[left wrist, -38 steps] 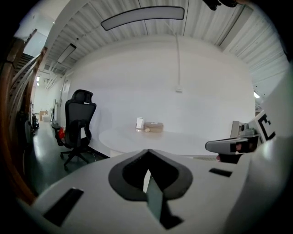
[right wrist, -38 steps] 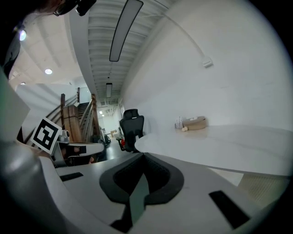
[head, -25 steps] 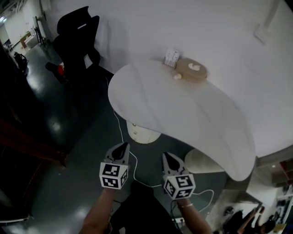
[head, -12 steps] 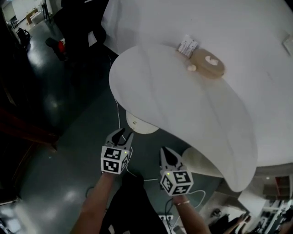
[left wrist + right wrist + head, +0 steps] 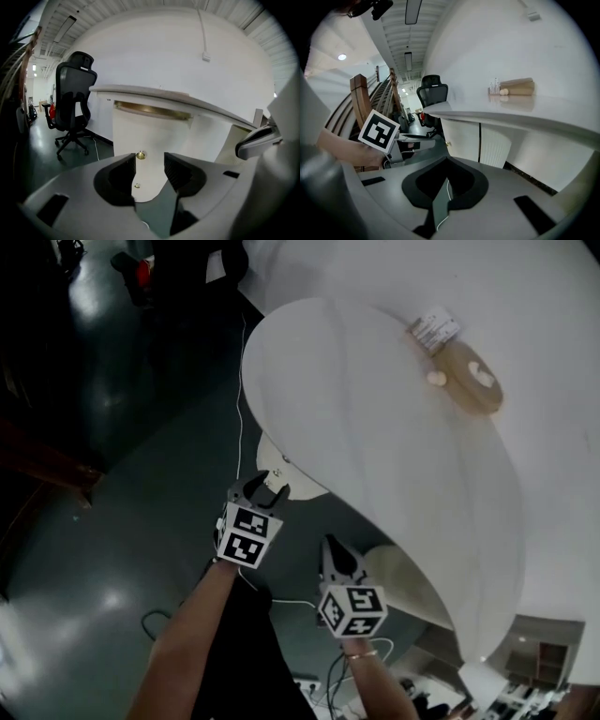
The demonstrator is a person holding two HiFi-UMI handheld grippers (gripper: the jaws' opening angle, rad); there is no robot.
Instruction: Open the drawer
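Observation:
A cream drawer unit [image 5: 302,482] stands under the left end of the white desk [image 5: 375,437]. In the left gripper view its front [image 5: 154,136] carries a brass knob [image 5: 140,154] with a second knob [image 5: 137,186] lower down. My left gripper [image 5: 270,486] hangs just short of that front. Its jaws are opening and nothing is between them [image 5: 150,171]; the upper knob shows beyond the gap. My right gripper [image 5: 330,549] hangs lower and to the right, shut and empty [image 5: 446,180]. From there the left gripper's marker cube [image 5: 378,130] shows at the left.
A black office chair [image 5: 72,108] stands left of the desk. A white cable [image 5: 281,601] lies on the dark floor below my hands. A second cream cabinet [image 5: 403,582] sits under the desk's right part. On the desk are a round wooden box [image 5: 473,385] and small packets [image 5: 433,327].
Both grippers have come down and forward toward the drawer unit. The left jaws were shut a second ago and now stand apart. The right jaws stay shut.

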